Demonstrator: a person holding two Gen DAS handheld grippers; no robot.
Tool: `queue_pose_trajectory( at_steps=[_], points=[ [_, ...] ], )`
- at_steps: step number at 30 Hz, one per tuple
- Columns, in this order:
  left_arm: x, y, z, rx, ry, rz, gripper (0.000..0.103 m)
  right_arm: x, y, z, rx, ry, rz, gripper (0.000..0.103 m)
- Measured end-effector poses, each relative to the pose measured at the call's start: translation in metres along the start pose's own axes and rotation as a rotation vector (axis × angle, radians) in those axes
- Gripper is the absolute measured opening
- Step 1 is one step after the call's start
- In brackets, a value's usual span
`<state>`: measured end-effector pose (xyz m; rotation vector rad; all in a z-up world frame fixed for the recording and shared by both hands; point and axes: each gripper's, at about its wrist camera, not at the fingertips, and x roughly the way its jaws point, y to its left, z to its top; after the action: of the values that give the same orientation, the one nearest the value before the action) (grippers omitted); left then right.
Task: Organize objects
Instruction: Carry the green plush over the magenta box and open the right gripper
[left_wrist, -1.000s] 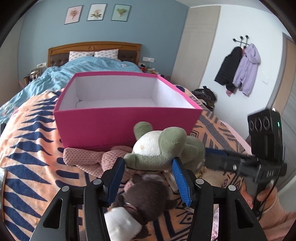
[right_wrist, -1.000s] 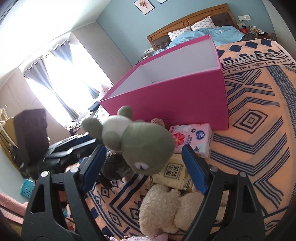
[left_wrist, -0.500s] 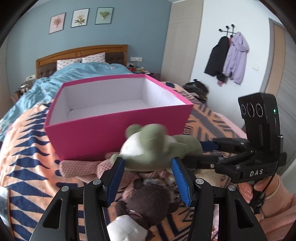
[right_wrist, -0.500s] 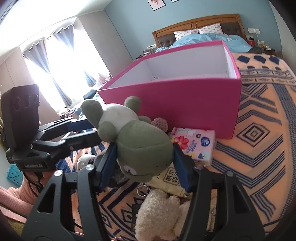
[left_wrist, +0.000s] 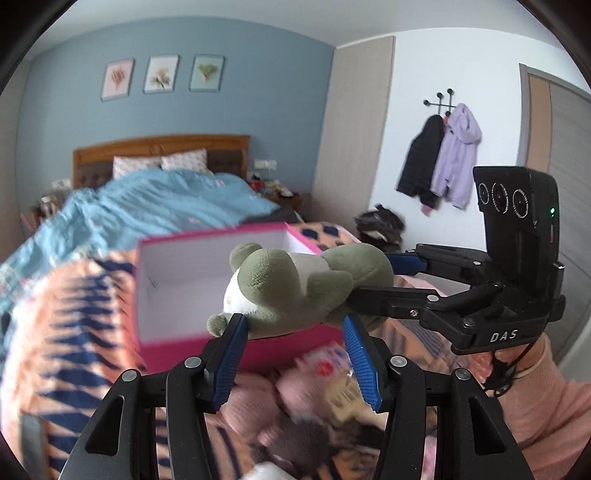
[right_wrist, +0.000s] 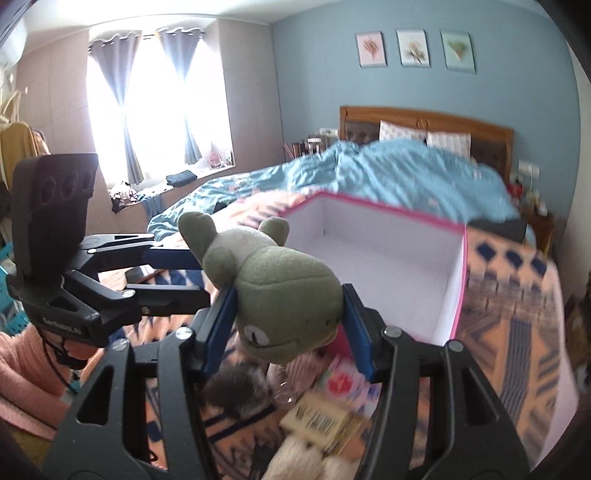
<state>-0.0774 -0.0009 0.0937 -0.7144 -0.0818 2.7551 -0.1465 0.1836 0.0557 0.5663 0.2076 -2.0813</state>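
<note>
Left wrist view: the left gripper (left_wrist: 293, 354) has its blue pads spread wide with nothing between them; one foot of the green plush frog (left_wrist: 295, 286) sits just above the tip of its left pad, though contact cannot be told. The frog hangs in the air in front of the open pink box (left_wrist: 229, 288), above the box's near wall. Its long axis runs roughly level, left to right across the frame: feet and white belly toward the left, head toward the right. The right gripper (left_wrist: 388, 275) comes in from the right side and is clamped on the frog's head end, one finger behind the toy and one in front. The box stands on a patterned orange and navy blanket (left_wrist: 70, 325), with a blue duvet (left_wrist: 155, 206) and wooden headboard (left_wrist: 162, 147) beyond. Below the left gripper lie blurred soft toys and a tissue pack (left_wrist: 327, 365).

Right wrist view: the right gripper (right_wrist: 288, 325) squeezes the frog's head (right_wrist: 284, 295) between its two blue pads, closed down to the width of the head. The face points back at the camera and slightly downward; the body (right_wrist: 236, 243) and feet stretch away toward the upper left, so the long axis runs along the fingers. The left gripper (right_wrist: 173, 273) reaches in from the left, its fingers ending beside the frog's body. The pink box (right_wrist: 388, 258) sits behind and to the right, its white interior showing. Under the fingers lie a dark plush, a cream plush (right_wrist: 295, 458) and a yellowish packet (right_wrist: 321, 421).
</note>
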Motion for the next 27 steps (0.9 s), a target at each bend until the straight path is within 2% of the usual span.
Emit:
queue_pose_trajectory(
  at_steps=[3,6,11,13,14,15,19,22,27],
  points=[
    [0.003,0.013,0.021,0.0,-0.022,0.027,0.054,0.008,-0.005,0.024,-0.025,-0.027,0.006,0.058],
    [0.01,0.027,0.032,-0.015,-0.024,0.012,0.054,0.025,-0.016,0.044,-0.041,-0.04,0.004,0.058],
    [0.042,0.05,0.041,-0.035,0.008,0.016,0.054,0.059,-0.035,0.059,-0.046,-0.031,-0.003,0.058],
    [0.06,0.06,0.037,-0.056,0.038,0.022,0.052,0.077,-0.042,0.059,-0.041,-0.011,0.006,0.055],
    [0.067,0.065,0.035,-0.062,0.055,0.027,0.052,0.085,-0.044,0.058,-0.034,0.006,0.026,0.048],
    [0.075,0.069,0.032,-0.069,0.072,0.03,0.052,0.094,-0.047,0.058,-0.021,0.025,0.043,0.046],
    [0.105,0.09,0.011,-0.139,0.162,0.01,0.052,0.126,-0.056,0.045,0.006,0.108,0.049,0.045],
    [0.115,0.096,-0.004,-0.153,0.201,0.018,0.052,0.145,-0.065,0.027,0.038,0.179,0.062,0.046],
    [0.111,0.09,-0.013,-0.126,0.219,0.028,0.055,0.142,-0.09,0.008,0.13,0.191,0.052,0.047]
  ],
)
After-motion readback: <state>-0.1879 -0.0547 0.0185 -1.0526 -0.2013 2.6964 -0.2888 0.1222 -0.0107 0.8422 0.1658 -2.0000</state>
